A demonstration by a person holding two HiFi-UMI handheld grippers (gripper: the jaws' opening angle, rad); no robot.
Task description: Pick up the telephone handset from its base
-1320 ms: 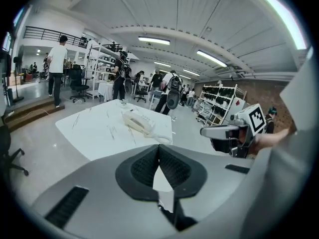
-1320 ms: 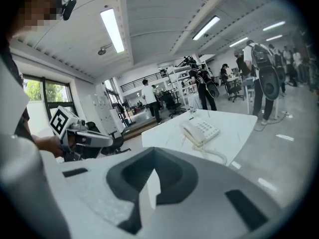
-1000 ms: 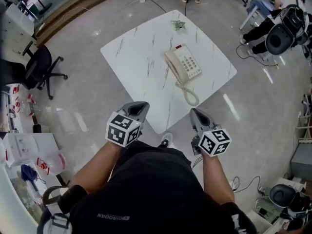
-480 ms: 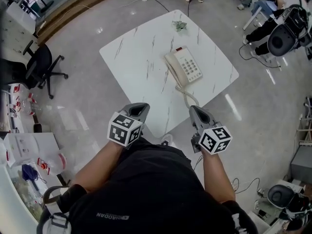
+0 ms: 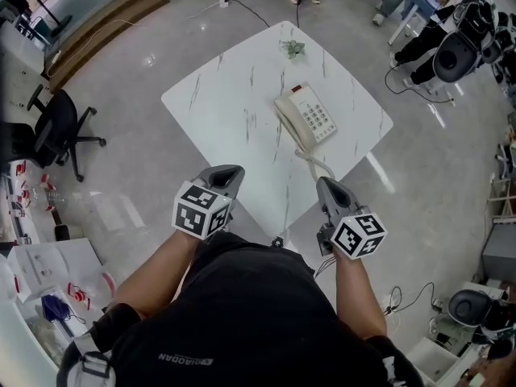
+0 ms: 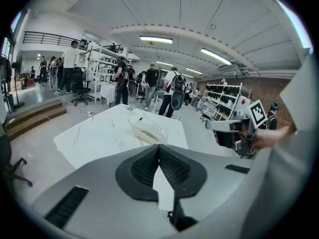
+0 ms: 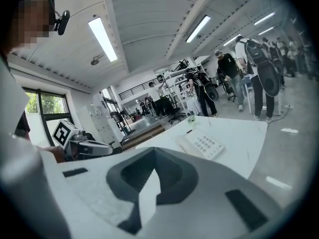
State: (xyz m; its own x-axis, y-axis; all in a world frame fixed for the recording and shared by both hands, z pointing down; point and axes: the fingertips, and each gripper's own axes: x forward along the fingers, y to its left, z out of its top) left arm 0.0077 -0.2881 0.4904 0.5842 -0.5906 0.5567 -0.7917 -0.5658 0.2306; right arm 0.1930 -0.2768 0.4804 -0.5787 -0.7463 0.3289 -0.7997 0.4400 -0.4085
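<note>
A cream telephone [image 5: 306, 115] sits on the white marble table [image 5: 234, 111], with its handset [image 5: 288, 122] lying in the cradle along the left side. A coiled cord [image 5: 316, 164] runs from it toward the near table edge. My left gripper [image 5: 230, 173] is shut and empty at the near edge, left of the phone. My right gripper [image 5: 326, 185] is also shut and empty, just short of the cord's loop. The left gripper view shows the telephone [image 6: 149, 131] ahead beyond the closed jaws, and so does the right gripper view [image 7: 202, 144].
A small green object [image 5: 293, 47] lies near the table's far corner. A black office chair [image 5: 56, 123] stands on the floor at left, and a cable [image 5: 258, 10] runs behind the table. Seats and gear [image 5: 455, 55] crowd the upper right. People stand in the background.
Both grippers have moved forward with the person toward the table. The table edge and the telephone now lie nearer to the jaws. Both jaws stay shut.
</note>
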